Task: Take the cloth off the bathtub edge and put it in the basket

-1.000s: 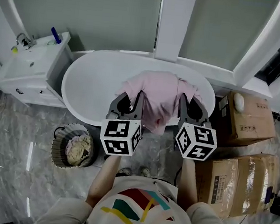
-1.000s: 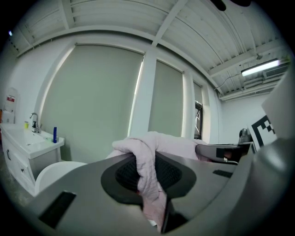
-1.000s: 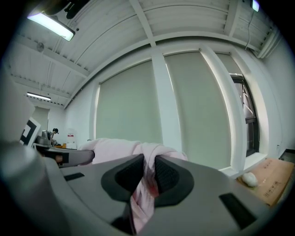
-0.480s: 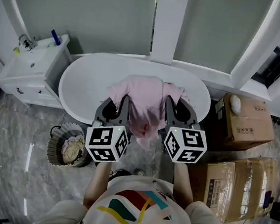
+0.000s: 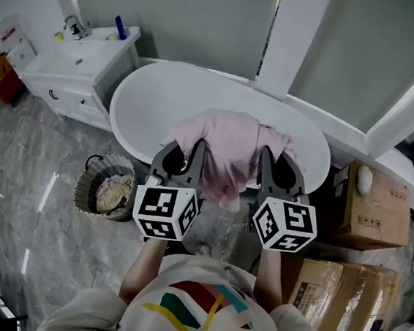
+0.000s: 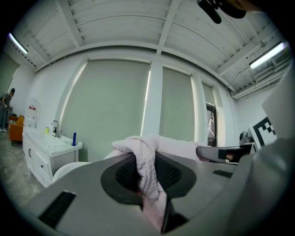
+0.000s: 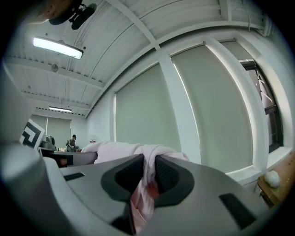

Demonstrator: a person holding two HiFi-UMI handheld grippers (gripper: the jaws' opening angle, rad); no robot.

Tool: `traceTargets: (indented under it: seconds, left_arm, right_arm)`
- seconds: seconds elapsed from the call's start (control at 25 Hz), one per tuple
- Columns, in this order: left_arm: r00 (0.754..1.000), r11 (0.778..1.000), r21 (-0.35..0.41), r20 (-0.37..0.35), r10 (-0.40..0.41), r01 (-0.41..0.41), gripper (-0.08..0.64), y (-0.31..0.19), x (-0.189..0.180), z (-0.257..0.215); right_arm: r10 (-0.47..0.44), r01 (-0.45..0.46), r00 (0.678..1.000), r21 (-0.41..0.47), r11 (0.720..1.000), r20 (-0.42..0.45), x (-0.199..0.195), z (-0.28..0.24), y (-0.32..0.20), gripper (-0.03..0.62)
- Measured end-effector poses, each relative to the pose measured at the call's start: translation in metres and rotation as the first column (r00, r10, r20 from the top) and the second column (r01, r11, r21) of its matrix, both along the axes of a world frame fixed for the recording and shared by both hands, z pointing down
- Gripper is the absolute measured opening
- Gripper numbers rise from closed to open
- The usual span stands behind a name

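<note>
Logged at far left a white vanity [image 5: 77, 67] against the wall, with a tap [image 5: 74, 27] and a blue bottle [image 5: 119, 27] on its top. Noted below it, on the grey marble floor [image 5: 26, 208], a round basket [image 5: 82, 188] holding pale laundry [image 5: 114, 192], just beside the left end of the tub [image 5: 155, 100]. Recorded the tub as white, oval and set under the window wall. Found the left gripper [image 5: 185, 151] raised over the tub's near rim, jaws narrow and clamped on a fold of the cloth [image 5: 231, 145]; confirmed in the left gripper view, where pink fabric filled the gap between the dark pads [image 6: 126, 173]. Listed the cloth as pink, bunched, slung between both grippers above the near rim, one end hanging down in front of the tub; could not tell whether it touched the rim. Placed it well apart from the basket, to that basket's right. Found the right gripper [image 5: 279, 161] level with the left, jaws likewise narrow and pinched on the cloth's other side, as seen in the right gripper view. Entered at far right two cardboard boxes [image 5: 372, 208] on the floor, one behind the other.
</note>
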State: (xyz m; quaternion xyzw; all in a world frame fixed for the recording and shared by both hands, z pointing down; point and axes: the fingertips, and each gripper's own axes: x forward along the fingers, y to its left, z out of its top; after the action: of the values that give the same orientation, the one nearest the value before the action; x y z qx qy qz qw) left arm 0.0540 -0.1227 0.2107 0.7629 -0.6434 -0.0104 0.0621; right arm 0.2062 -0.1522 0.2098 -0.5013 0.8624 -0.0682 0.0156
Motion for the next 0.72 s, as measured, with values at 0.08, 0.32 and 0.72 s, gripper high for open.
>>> traceTargets:
  seconds: [0.08,0.32,0.72]
  left_arm:
    - [1.0,1.0,-0.006,0.002,-0.018,0.018,0.086,0.002,-0.004,0.001]
    - [0.999,0.999,-0.005,0.015,-0.052,0.052,0.086,0.006,-0.023,-0.001]
    - [0.988,0.988,-0.016,-0.006,-0.154,0.154,0.086,0.033,-0.098,0.013]
  right_arm:
    - [-0.02,0.02,1.0,-0.009,1.0,0.004,-0.004,0.002,0.0,0.069]
    - [-0.065,0.066,0.997,-0.016,0.998,0.036,-0.024,0.001,-0.002,0.069]
    - [-0.168,0.168,0.986,-0.034,0.985,0.014,-0.102,0.011,0.015,0.069]
